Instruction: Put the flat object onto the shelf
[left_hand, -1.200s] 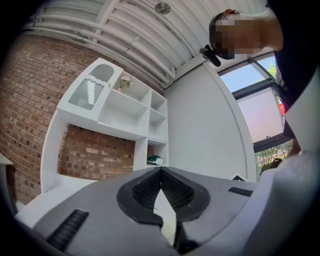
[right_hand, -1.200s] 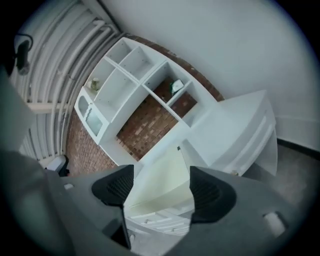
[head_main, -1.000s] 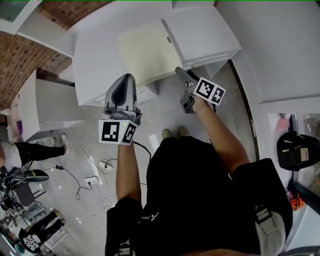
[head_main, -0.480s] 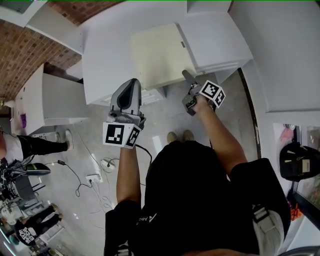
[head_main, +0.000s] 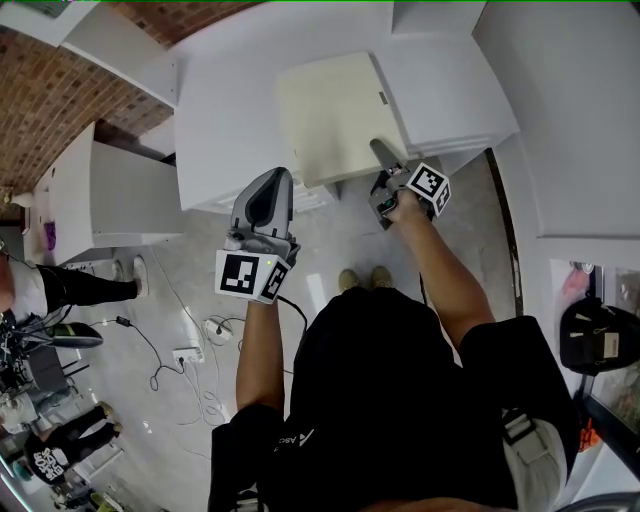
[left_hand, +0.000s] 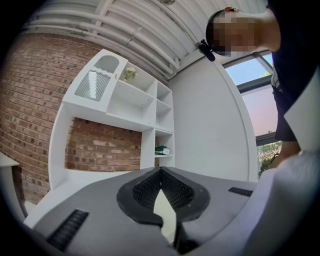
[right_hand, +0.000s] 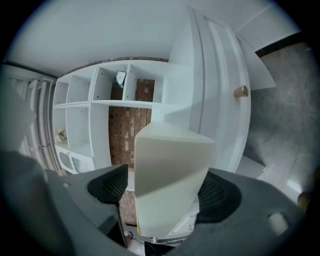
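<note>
Now | flat object (head_main: 335, 115) lies on shelf (head_main: 230, 110) | right hand-held gripper (head_main: 380, 152): jaws have just been opening, object loose between them | left hand-held gripper (head_main: 268, 188): closed, empty | remaining: likely only the withdrawal

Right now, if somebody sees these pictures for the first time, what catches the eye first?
The cream flat panel lies on the white shelf top, upper centre of the head view. The right gripper has just been opening, with the panel's near edge between its jaws; the left gripper hangs shut, lower left of it.
</note>
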